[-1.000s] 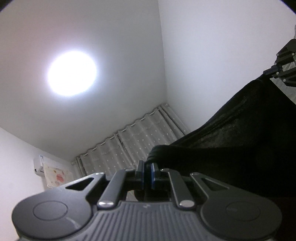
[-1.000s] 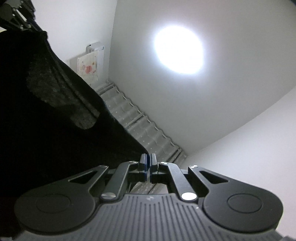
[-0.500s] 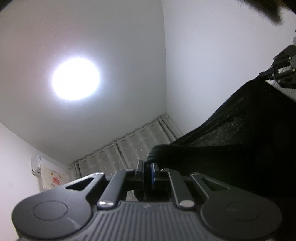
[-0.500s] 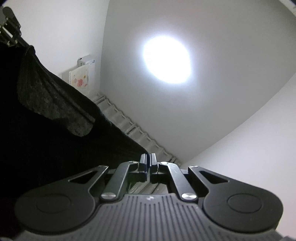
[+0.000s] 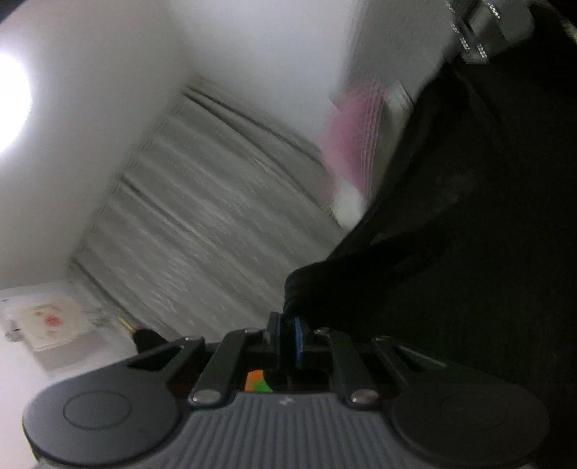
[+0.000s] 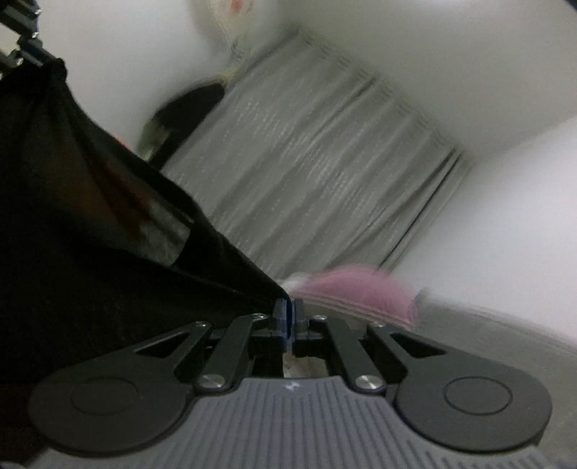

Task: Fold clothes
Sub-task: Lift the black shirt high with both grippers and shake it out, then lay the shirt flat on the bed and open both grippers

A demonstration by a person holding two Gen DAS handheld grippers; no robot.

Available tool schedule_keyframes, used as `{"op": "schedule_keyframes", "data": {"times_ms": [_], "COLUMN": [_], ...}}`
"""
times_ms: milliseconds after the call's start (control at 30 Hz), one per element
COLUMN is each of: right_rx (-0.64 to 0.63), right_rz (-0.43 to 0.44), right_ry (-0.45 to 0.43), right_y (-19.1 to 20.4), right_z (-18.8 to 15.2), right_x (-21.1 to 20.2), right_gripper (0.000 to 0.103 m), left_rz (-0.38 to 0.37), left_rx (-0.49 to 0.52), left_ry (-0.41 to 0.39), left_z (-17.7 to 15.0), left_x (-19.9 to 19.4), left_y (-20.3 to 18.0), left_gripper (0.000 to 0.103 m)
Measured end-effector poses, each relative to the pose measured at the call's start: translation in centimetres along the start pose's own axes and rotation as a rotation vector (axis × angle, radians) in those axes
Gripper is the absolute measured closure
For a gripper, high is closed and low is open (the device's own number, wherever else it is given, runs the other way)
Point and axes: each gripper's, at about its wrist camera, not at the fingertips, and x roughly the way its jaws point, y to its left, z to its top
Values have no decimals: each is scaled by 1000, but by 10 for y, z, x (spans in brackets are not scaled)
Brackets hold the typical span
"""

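Observation:
A black garment (image 5: 450, 234) hangs stretched between my two grippers, held up in the air. My left gripper (image 5: 286, 324) is shut on one bunched corner of it; the cloth fills the right half of the left wrist view. My right gripper (image 6: 288, 310) is shut on another edge of the black garment (image 6: 72, 234), which spreads over the left of the right wrist view. The other gripper shows at the top right corner (image 5: 483, 21) of the left view and at the top left corner (image 6: 18, 54) of the right view. Both views are motion-blurred.
Grey curtains (image 5: 202, 202) cover the far wall (image 6: 317, 173). A pink, soft thing (image 6: 353, 292) lies low to the right on a grey surface (image 6: 487, 332), also blurred pink (image 5: 353, 144) in the left view. A ceiling lamp (image 5: 7, 104) glares at left.
Both grippers have tipped down from the ceiling toward the curtains and room, moving fast enough to blur. The black garment stays gripped at both ends.

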Motion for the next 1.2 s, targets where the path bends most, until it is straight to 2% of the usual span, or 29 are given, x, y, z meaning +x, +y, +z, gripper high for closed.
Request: {"op": "schedule_keyframes", "data": {"times_ms": [100,233,333,433,467,500,533,567,600,633,667,700,767,833,900,967,1033,1133,1167,1200], "right_rx": [-1,-15,-46,-72,-60,-48,-32,0,40,78,115,153,216,271,317,433,550,725,792,877], "right_rz": [59,126,167,179,176,173,167,154,134,105,76,46,3,0,16,90,165,279,328,400], "right_ry": [130,251,329,383,397,412,424,434,442,451,459,467,491,517,551,583,614,657,667,668], "right_y": [35,81,124,167,177,188,199,207,205,198,191,184,169,150,135,128,121,111,109,109], "right_z": [-34,-62,-77,-96,-101,-107,-107,-101,-104,-107,-110,-112,-116,-121,-125,-134,-144,-158,-162,-163], "right_x": [71,126,180,190,193,195,189,176,176,174,172,170,155,142,111,89,66,32,17,-10], "right_gripper": [102,102,102,102,102,102,97,90,69,54,53,53,52,52,52,52,52,52,52,52], "left_rz": [-66,-139,-163,-146,-141,-149,-161,-161,-138,-101,-85,-72,-110,-150,-170,-155,-182,-294,-342,-381], "left_rx": [38,21,59,52,27,-3,-38,-70,-80,-73,-58,-42,-48,-83,-146,-227,-337,-617,-698,-743], "left_ry": [119,231,275,325,335,342,349,352,346,333,324,315,317,325,333,352,379,430,450,474], "left_z": [-30,-57,-69,-71,-71,-64,-61,-61,-59,-60,-60,-60,-64,-65,-67,-74,-82,-103,-112,-121], "left_x": [80,154,184,187,190,184,181,180,175,165,157,149,143,132,116,94,74,18,1,-21], "left_y": [-51,-99,-130,-157,-155,-157,-150,-140,-133,-133,-128,-123,-99,-84,-65,-58,-53,-33,-29,-26], "left_gripper": [96,96,96,89,85,84,83,75,53,42,37,37,39,39,39,35,35,37,44,58]}}
